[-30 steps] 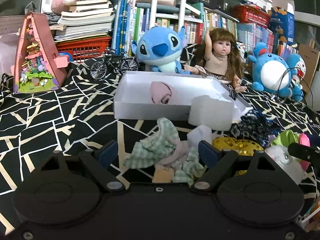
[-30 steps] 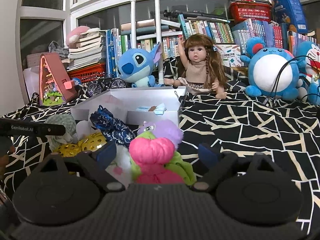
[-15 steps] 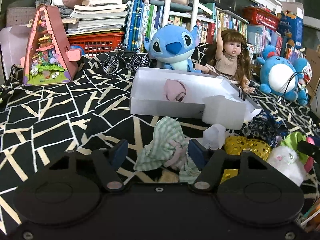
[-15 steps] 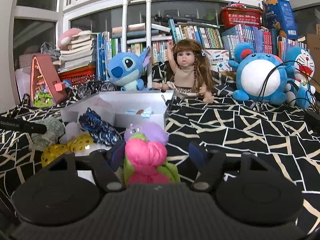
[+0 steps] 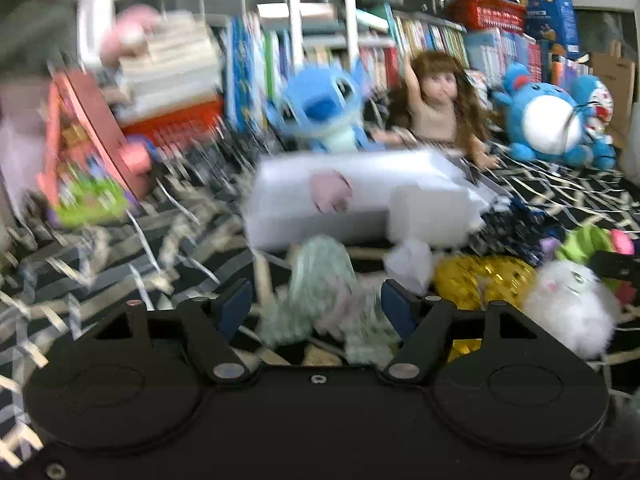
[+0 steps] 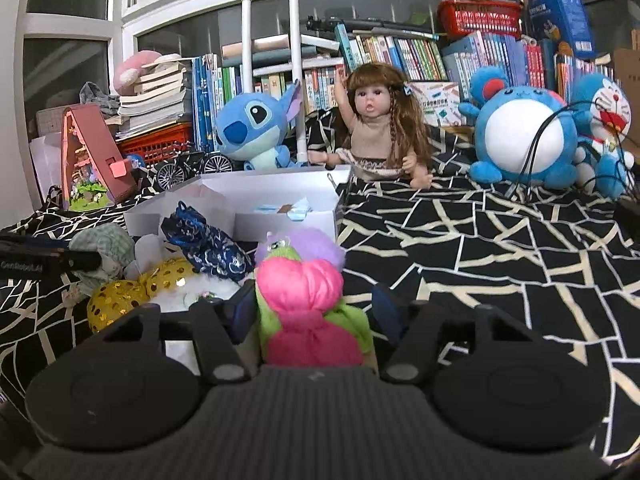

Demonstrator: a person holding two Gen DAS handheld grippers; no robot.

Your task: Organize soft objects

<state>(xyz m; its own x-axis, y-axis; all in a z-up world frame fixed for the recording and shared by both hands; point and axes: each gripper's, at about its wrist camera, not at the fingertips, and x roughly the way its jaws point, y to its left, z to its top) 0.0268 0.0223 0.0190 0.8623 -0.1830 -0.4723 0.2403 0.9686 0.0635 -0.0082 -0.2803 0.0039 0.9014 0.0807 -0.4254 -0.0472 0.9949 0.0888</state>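
A brown-haired doll (image 6: 378, 128) sits before shelved books (image 6: 404, 56).

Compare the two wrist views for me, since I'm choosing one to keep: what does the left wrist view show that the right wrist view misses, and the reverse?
Only the left wrist view, which is blurred, shows the left gripper with its jaws opening around a green checked cloth toy, plus a pink item inside the white box.

Only the right wrist view shows the right gripper closing around a pink and green plush, and light blue bits in the box.

Both show the box, the blue plush, the doll and the gold sequin item.
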